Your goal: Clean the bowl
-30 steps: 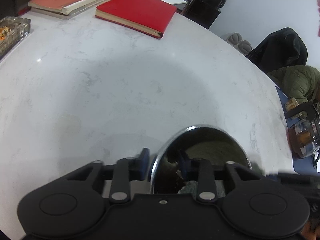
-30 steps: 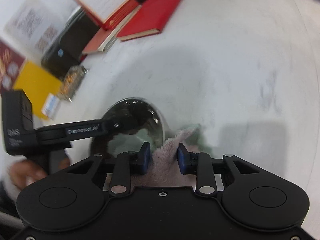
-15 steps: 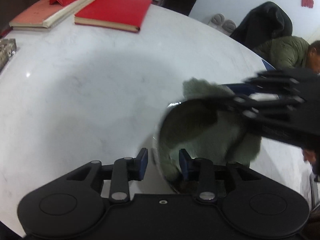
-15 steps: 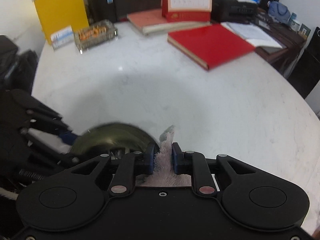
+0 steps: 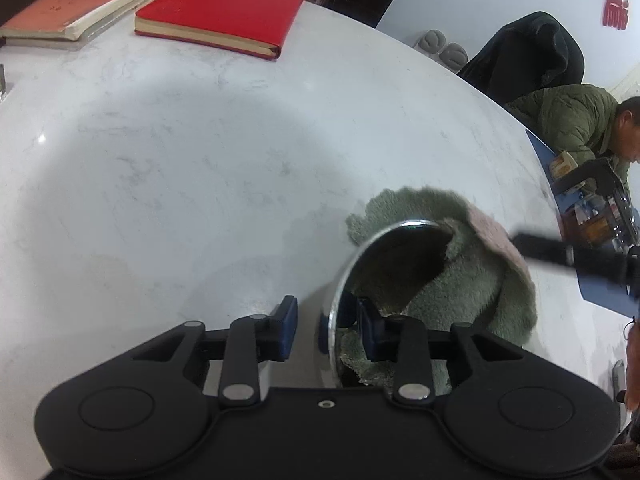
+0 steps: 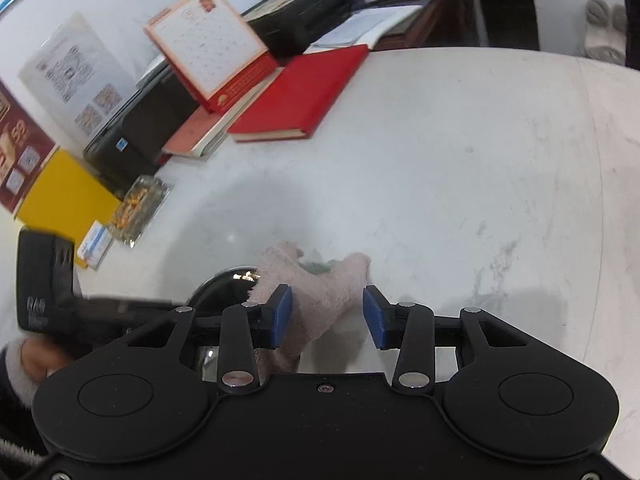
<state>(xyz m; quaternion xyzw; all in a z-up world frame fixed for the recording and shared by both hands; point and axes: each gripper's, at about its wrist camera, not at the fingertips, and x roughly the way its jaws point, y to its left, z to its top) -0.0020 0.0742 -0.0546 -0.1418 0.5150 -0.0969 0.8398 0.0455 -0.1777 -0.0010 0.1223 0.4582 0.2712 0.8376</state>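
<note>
A shiny steel bowl (image 5: 400, 226) stands on the white marble table (image 5: 180, 168), tilted toward me. A green and pink cloth (image 5: 460, 280) lies inside it and hangs over its far rim. My left gripper (image 5: 328, 330) straddles the near rim, one pad outside and one inside; its jaws are closing but neither pad presses on the metal. In the right wrist view the cloth (image 6: 316, 292) drapes over the bowl (image 6: 228, 280). My right gripper (image 6: 326, 316) is opening, the cloth loose between its jaws and touching only the left pad.
A red book (image 5: 224, 8), a desk calendar (image 6: 208, 44), a glass tray (image 6: 140, 204) and a yellow box (image 6: 60, 196) line the table's far side. A seated person in a green jacket (image 5: 572, 120) is beyond the right edge. A hand (image 6: 36, 356) holds the left gripper.
The right gripper, earlier shut on the cloth, has spread its jaws and pulled back, leaving the cloth over the bowl. The left gripper's jaws have widened off the bowl's rim.
</note>
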